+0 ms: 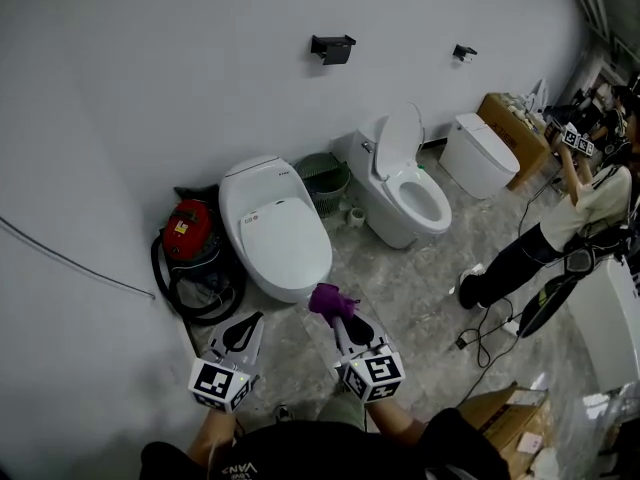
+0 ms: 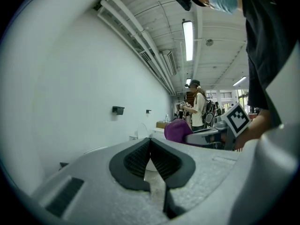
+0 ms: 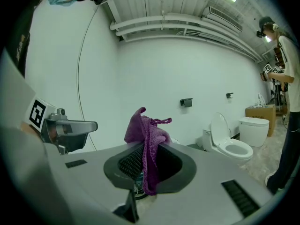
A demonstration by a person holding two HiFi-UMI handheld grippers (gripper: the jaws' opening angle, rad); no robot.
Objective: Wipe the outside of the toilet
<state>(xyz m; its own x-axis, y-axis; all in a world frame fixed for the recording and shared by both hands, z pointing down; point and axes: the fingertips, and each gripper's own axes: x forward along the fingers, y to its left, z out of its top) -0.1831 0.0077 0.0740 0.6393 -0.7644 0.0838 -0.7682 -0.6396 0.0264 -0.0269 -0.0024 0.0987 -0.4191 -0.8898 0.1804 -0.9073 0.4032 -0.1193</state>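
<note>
A white toilet (image 1: 272, 226) with its lid down stands against the wall, just ahead of both grippers. My right gripper (image 1: 345, 318) is shut on a purple cloth (image 1: 328, 300), which bunches up above the jaws (image 3: 146, 139), held in the air close to the toilet's front rim. My left gripper (image 1: 242, 334) hovers to the left of it, shut with nothing between its pads (image 2: 151, 154). In the left gripper view the purple cloth (image 2: 177, 130) and right gripper show to the right.
A red vacuum (image 1: 190, 230) with a black hose lies left of the toilet. A green basket (image 1: 325, 179) and a second toilet (image 1: 405, 183) with its lid up stand to the right, a third toilet (image 1: 478, 154) beyond. A person (image 1: 560, 218) stands at right among cables.
</note>
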